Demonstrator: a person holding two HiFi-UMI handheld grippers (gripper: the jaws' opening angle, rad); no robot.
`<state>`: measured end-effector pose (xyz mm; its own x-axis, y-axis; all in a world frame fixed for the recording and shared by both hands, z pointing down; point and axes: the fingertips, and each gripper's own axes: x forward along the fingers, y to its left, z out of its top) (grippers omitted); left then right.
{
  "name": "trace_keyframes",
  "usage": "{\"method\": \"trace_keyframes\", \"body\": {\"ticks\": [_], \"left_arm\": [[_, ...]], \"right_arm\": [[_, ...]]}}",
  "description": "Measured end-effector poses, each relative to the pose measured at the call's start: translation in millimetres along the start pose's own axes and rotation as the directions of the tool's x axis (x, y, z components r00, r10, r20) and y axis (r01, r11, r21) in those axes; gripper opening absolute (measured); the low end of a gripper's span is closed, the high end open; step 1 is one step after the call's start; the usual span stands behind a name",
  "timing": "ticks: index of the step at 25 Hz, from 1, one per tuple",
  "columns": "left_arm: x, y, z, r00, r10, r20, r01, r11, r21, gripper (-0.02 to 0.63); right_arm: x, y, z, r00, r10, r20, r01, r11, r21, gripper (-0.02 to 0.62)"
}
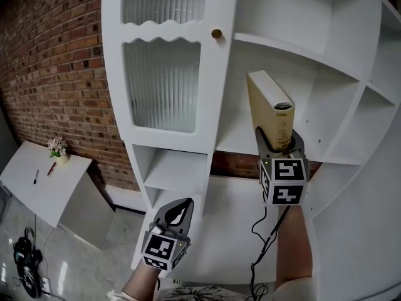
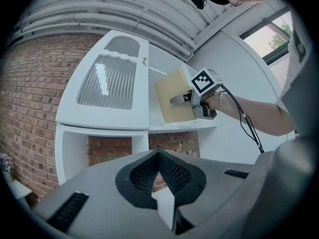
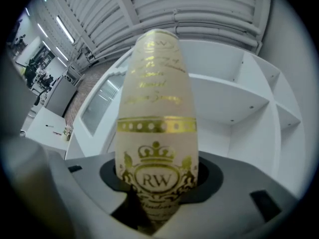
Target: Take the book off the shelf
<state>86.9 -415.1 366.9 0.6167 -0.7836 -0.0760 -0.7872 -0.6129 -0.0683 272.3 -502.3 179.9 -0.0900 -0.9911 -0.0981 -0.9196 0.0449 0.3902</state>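
A thick cream book with gold print on its spine stands upright in front of the middle open bay of the white shelf unit. My right gripper is shut on the book's lower end, spine toward the camera. In the right gripper view the book fills the middle, rising out of my right gripper. In the left gripper view the book shows side-on with my right gripper clamped on it; whether its bottom touches the shelf board is hidden. My left gripper hangs low, shut and empty.
A cabinet door with ribbed glass and a brass knob stands left of the open bays. A brick wall runs behind. A white table with a small flower pot is lower left. A black cable hangs from the right gripper.
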Motion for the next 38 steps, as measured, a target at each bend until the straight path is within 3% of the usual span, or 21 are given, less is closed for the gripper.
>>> {"method": "trace_keyframes", "body": {"ticks": [11,15,28,38], "left_arm": [[-28.4,-42.3,7.8,1.0,-0.008,0.001,0.008,1.0,-0.018,0.009],[-37.5,-52.3,1.3,0.999,-0.013,-0.03,0.012,1.0,-0.026,0.009],[-50.6,-62.7,10.7,1.0,0.013,0.006,-0.013,1.0,-0.002,0.009],[-54.0,-63.3,-3.7,0.999,0.022,-0.031,-0.022,1.0,-0.008,0.009]], "right_arm": [[-109.3,1.4,-13.7,0.999,0.019,0.036,-0.02,0.999,0.046,0.23],[-133.0,9.5,-38.9,1.0,0.025,0.017,-0.026,0.997,0.076,0.232],[-176.6,53.0,-141.0,0.995,0.084,-0.054,-0.075,0.985,0.153,0.232],[-200.1,88.7,-183.0,0.992,0.113,-0.059,-0.098,0.971,0.218,0.232]]}}
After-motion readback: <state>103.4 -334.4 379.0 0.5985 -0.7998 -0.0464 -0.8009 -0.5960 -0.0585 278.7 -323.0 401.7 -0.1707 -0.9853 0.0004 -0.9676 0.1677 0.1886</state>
